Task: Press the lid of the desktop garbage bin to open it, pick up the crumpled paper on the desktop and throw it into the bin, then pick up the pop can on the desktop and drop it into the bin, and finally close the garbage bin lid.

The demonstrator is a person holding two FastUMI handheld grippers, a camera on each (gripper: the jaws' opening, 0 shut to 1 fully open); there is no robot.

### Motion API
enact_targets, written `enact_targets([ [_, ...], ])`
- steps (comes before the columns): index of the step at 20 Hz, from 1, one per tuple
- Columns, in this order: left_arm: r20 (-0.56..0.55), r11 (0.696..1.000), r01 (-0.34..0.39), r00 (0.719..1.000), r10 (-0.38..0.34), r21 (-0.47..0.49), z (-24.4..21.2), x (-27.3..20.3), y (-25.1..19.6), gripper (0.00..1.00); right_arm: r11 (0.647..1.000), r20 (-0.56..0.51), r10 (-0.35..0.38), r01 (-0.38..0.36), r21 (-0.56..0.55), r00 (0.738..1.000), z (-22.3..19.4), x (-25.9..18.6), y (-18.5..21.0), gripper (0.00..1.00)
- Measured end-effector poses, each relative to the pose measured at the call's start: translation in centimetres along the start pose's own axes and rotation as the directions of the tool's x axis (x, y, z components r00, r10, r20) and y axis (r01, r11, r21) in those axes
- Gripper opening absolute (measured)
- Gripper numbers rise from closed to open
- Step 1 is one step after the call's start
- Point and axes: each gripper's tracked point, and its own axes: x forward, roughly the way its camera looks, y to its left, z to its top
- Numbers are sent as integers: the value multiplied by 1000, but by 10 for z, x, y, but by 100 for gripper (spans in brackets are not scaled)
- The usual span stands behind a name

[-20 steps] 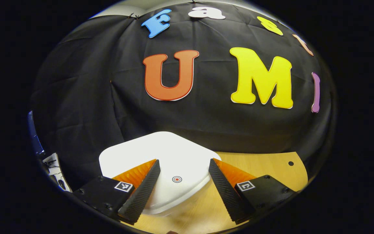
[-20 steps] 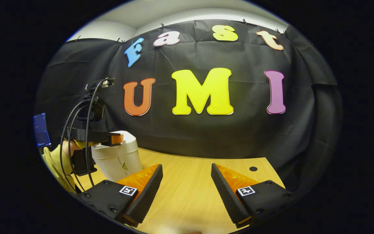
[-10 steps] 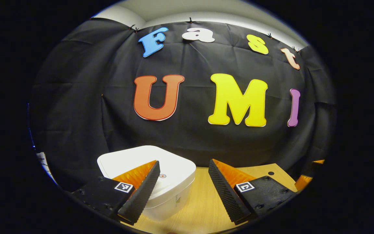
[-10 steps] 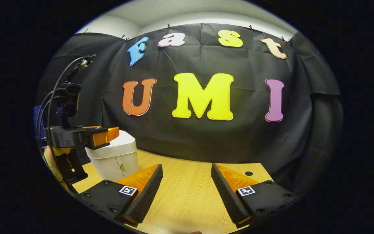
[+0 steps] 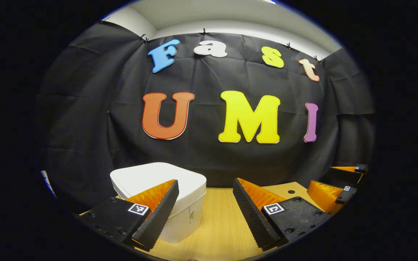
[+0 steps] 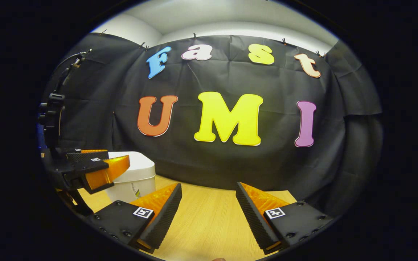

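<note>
A: Left gripper (image 5: 203, 203)?
B: Wide open, holding nothing, raised over the wooden desk (image 5: 223, 228), just in front of the white garbage bin (image 5: 165, 195).
A: Bin lid (image 5: 158, 179)?
B: Down, closed, on the bin at the left of the desk.
A: Right gripper (image 6: 209, 206)?
B: Also spread wide, empty, above bare desk, well apart from the bin, to its right.

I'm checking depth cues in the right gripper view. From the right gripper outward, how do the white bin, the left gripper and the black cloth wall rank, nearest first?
1. Left gripper: off to the left, jaws apart, in front of the bin.
2. White plastic garbage bin: on the wooden desktop, behind that gripper, lid closed.
3. Black cloth wall: farthest, behind the desktop's back edge.
</note>
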Motion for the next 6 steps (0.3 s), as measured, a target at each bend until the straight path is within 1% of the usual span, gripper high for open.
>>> enact_targets([
  [3, 20, 1000, 19, 1000, -19, 12, 8, -9, -6, 99, 1000, 27, -2, 3, -20, 1000, 7, -2, 2, 96],
  [6, 35, 1000, 21, 999, -21, 15, 16, -12, -7, 98, 1000, 42, 4, -3, -24, 999, 12, -3, 5, 96],
])
